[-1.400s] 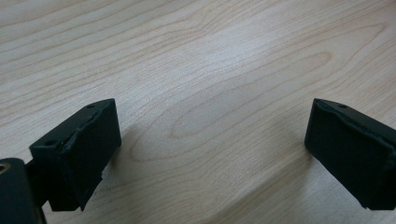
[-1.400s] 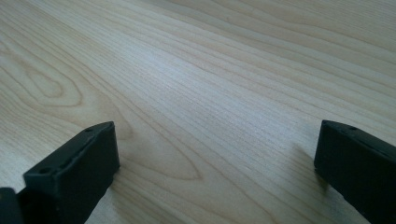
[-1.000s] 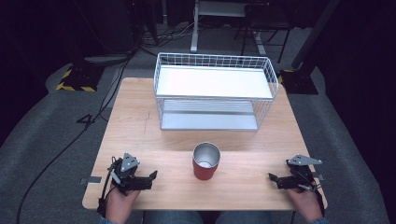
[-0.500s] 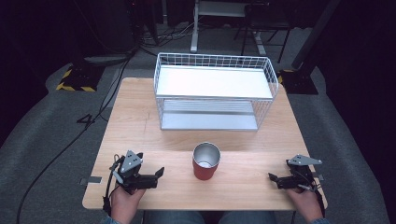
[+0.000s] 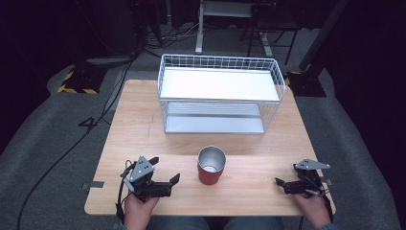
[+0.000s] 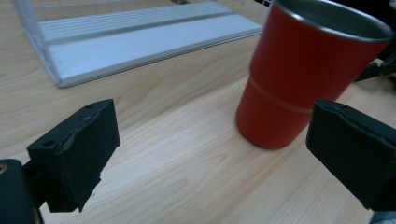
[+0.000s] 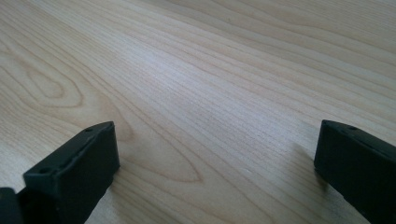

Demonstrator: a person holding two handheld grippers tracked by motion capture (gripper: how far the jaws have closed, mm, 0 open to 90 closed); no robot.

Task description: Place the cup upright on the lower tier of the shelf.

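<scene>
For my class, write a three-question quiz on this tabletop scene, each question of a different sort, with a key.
1. True or false: the red tumbler stands upright on the wooden table, outside the white wire rack.
2. Which gripper has the tumbler close ahead of its jaws? A) left gripper B) right gripper
3. Fill in: the jaws of both grippers are ____.

Key: 1. true. 2. A; in the left gripper view the tumbler stands just beyond the open jaws, untouched. 3. open.
</scene>
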